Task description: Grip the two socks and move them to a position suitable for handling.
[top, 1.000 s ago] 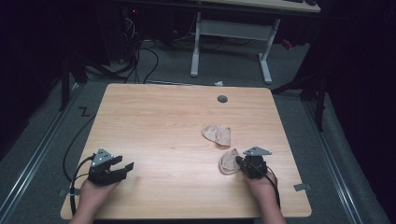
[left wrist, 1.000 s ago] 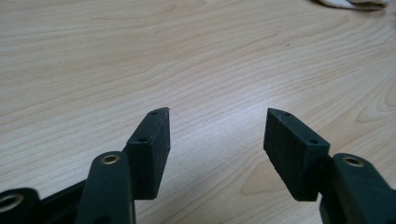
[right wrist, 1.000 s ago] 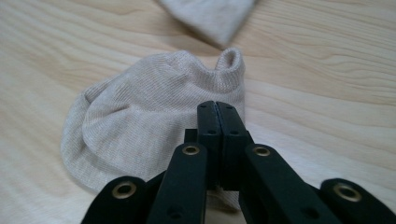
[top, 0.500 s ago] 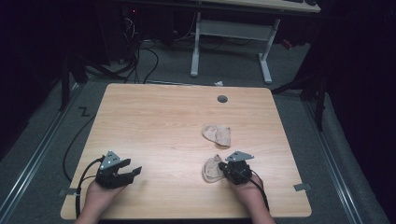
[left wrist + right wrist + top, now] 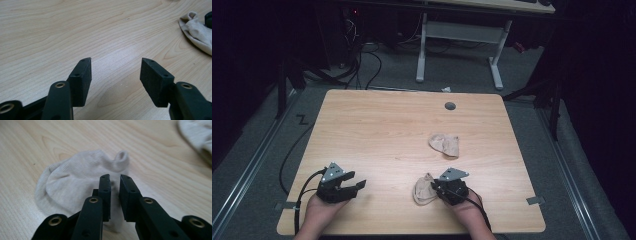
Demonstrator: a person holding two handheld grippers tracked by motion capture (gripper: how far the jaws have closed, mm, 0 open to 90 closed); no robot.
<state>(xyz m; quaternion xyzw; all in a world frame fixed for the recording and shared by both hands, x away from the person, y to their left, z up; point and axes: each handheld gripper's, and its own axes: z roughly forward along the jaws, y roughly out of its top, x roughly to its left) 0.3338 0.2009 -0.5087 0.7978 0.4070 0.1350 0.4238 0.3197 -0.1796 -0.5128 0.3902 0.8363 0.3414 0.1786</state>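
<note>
Beige sock [image 5: 75,185] — unmarked — beside tongs [image 5: 114,178]

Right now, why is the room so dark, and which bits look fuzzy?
High view: light falls on the table, while the floor and edges sink into black. Right gripper view: the near sock shows its knit, but the other sock at the top corner is blurred. Left gripper view: a pale sheen lies on the wood between the jaws.

Bright tabletop, dark surroundings, blurred foregrounds

A crumpled beige sock [image 5: 424,189] lies flat near the table's front edge.
</note>
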